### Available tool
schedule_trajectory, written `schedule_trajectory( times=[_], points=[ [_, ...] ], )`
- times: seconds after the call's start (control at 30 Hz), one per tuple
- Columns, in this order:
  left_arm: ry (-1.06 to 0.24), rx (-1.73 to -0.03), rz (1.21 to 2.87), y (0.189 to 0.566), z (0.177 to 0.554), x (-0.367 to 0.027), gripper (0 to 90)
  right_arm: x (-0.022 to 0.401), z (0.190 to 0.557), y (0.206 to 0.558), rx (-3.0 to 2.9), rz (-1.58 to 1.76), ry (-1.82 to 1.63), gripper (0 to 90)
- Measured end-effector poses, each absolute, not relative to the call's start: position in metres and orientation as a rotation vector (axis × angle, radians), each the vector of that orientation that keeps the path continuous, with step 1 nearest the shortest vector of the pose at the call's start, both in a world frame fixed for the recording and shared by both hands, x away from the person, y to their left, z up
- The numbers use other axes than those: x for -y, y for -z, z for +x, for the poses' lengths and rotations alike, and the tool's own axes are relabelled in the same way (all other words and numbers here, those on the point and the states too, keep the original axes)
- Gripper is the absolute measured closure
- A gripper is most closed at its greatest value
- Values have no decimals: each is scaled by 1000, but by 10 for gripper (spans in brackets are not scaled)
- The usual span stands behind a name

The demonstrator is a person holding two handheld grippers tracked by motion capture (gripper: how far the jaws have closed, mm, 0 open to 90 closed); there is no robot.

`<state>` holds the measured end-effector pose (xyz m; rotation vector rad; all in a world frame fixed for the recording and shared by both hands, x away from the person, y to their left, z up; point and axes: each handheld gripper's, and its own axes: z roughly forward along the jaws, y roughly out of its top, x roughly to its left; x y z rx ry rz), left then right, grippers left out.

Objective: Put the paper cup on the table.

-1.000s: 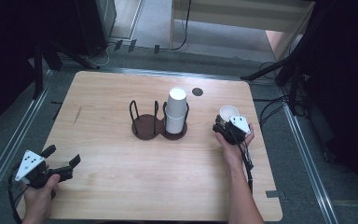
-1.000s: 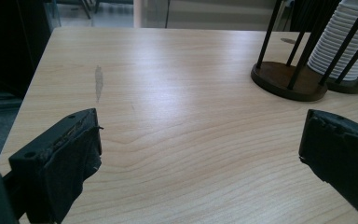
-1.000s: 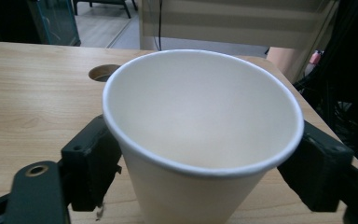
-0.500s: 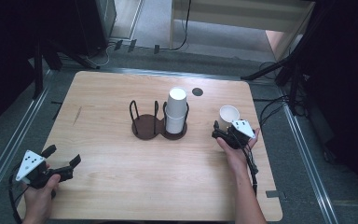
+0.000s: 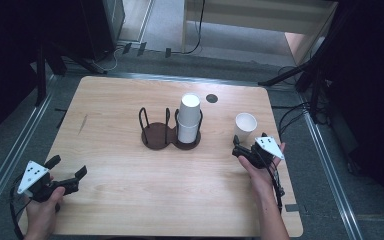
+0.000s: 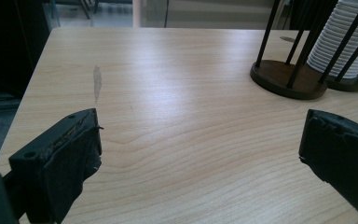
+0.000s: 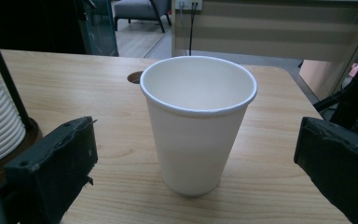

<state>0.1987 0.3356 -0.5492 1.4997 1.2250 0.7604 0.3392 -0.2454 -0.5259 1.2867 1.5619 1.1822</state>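
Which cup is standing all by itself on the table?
The single white cup near the right tongs. It stands open side up on the bare table, while the other cups sit stacked upside down in the black holder.

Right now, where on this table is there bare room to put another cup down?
The wooden table is bare along its left side, between the dark two-ring wire cup holder and the left hand-held gripper, and across the near middle. It is crowded by the stack of white paper cups and the single white paper cup.
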Motion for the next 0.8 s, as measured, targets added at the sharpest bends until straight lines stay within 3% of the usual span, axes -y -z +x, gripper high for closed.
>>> schedule_trajectory(
  times=[0.8],
  points=[
    [-762,-1215,1503,549,198,-335,0,273,294,513,-1554,1222,-1221,0]
  ],
)
